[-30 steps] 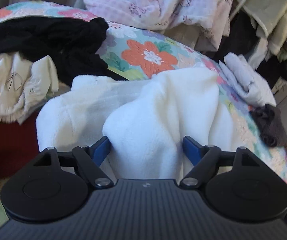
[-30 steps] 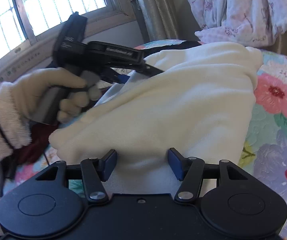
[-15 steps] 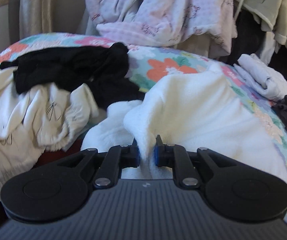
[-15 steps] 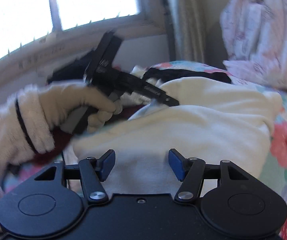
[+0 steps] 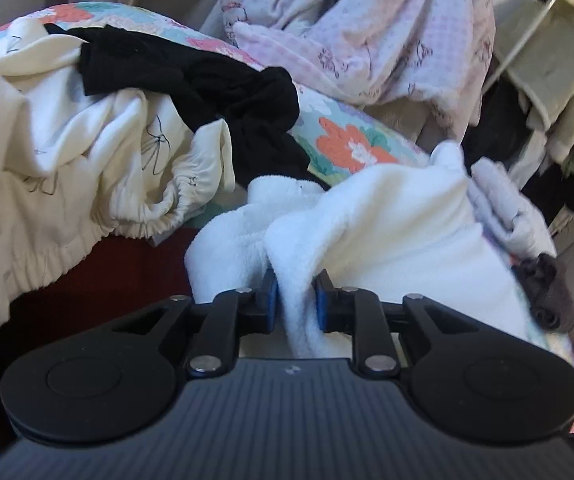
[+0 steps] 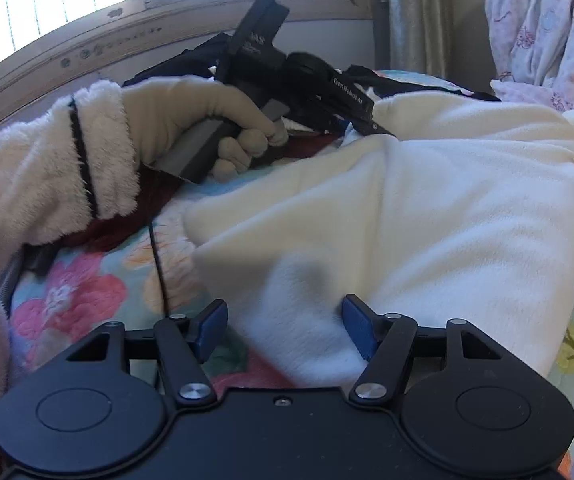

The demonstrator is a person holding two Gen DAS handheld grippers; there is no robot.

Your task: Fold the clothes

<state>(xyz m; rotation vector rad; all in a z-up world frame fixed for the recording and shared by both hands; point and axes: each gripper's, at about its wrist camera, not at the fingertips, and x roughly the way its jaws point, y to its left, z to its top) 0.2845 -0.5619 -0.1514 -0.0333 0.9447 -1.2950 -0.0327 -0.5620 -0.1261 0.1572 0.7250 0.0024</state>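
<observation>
Left tongs (image 5: pixel 294 300) narrow, opening slightly, a fold of white fleece garment (image 5: pixel 387 232) between the pads, apparently to lift it. Right tongs (image 6: pixel 285 330) wide, opening, astride the hem, not gripping. Garment spread across flowered bed (image 6: pixel 71 300), near side edge.

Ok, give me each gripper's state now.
Left gripper: jaws opening, pinched fold of fluffy white fleece garment between them.
Right gripper: open, opening wider over that fleece, gripping nothing.
</observation>
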